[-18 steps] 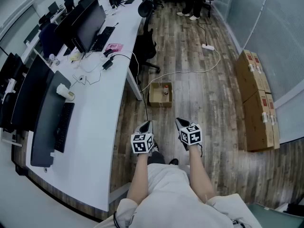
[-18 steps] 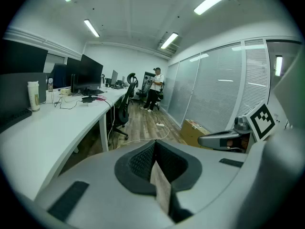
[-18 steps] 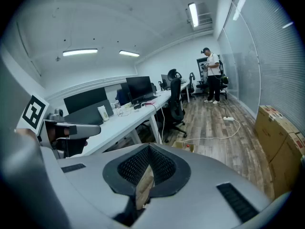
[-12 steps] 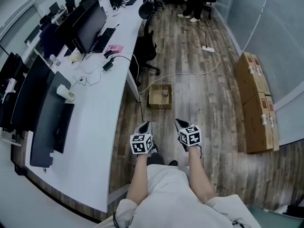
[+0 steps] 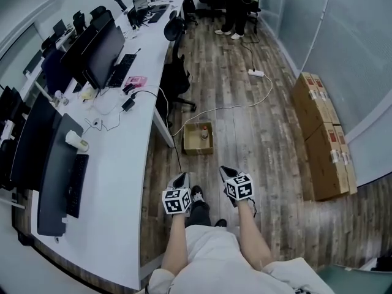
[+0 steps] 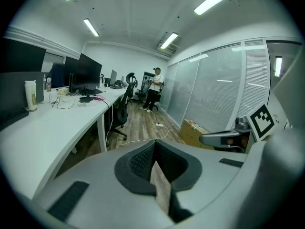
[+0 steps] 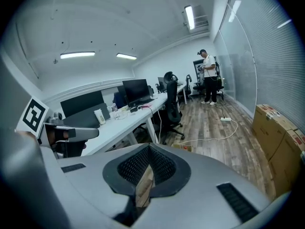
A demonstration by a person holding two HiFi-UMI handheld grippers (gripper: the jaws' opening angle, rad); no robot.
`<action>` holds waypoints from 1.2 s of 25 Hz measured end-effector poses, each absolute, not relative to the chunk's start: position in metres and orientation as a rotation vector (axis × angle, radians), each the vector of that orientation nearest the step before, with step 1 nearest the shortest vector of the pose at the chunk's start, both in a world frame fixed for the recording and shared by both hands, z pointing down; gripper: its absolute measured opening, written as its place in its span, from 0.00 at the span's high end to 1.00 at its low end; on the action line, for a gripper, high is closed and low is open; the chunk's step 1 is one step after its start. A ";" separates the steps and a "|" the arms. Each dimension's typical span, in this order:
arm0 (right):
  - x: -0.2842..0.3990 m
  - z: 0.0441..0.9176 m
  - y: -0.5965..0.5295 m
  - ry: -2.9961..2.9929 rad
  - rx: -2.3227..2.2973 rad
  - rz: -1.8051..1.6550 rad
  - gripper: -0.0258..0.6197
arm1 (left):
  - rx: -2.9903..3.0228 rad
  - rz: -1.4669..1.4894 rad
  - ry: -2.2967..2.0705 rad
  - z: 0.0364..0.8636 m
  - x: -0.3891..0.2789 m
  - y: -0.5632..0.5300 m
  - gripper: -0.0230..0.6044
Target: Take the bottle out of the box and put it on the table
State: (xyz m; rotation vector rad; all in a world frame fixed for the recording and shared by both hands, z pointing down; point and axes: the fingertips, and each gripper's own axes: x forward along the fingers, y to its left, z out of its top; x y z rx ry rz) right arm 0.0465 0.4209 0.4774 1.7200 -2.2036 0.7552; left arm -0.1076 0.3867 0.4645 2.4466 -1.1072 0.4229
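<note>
An open cardboard box (image 5: 197,144) stands on the wood floor beside the leg of the long white table (image 5: 122,164). A small bottle (image 5: 204,132) with a red cap stands upright inside it. My left gripper (image 5: 181,177) and right gripper (image 5: 225,171) are held side by side in front of the person, well short of the box, pointing towards it. Both are shut with nothing between the jaws. In the right gripper view the box (image 7: 183,147) peeks just above the shut jaws (image 7: 149,151). In the left gripper view the shut jaws (image 6: 155,149) hide it.
Monitors (image 5: 101,54), keyboards, cables and a paper cup (image 5: 76,142) lie on the table. A black office chair (image 5: 176,78) stands at the table beyond the box. A white cable and power strip (image 5: 256,73) lie on the floor. Stacked cartons (image 5: 318,133) line the right wall. A person (image 5: 233,5) stands far off.
The head view has swung, so the box and both grippers sit lower and a little further left in the frame. Both grippers stay shut, side by side.
</note>
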 end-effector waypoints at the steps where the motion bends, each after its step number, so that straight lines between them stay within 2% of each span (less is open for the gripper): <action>1: 0.049 0.477 0.418 -2.203 1.731 0.758 0.90 | 2.448 0.424 -1.104 0.465 -0.107 0.384 0.94; 10: 0.063 0.477 0.359 -2.196 1.725 0.767 0.90 | 2.455 0.434 -1.075 0.466 -0.095 0.322 0.94; 17: 0.084 0.460 0.286 -2.232 1.688 0.751 0.90 | 2.465 0.398 -1.082 0.451 -0.074 0.240 0.94; 30: 0.116 0.479 0.162 -2.176 1.522 0.733 0.90 | 2.428 0.350 -1.076 0.449 -0.047 0.090 0.94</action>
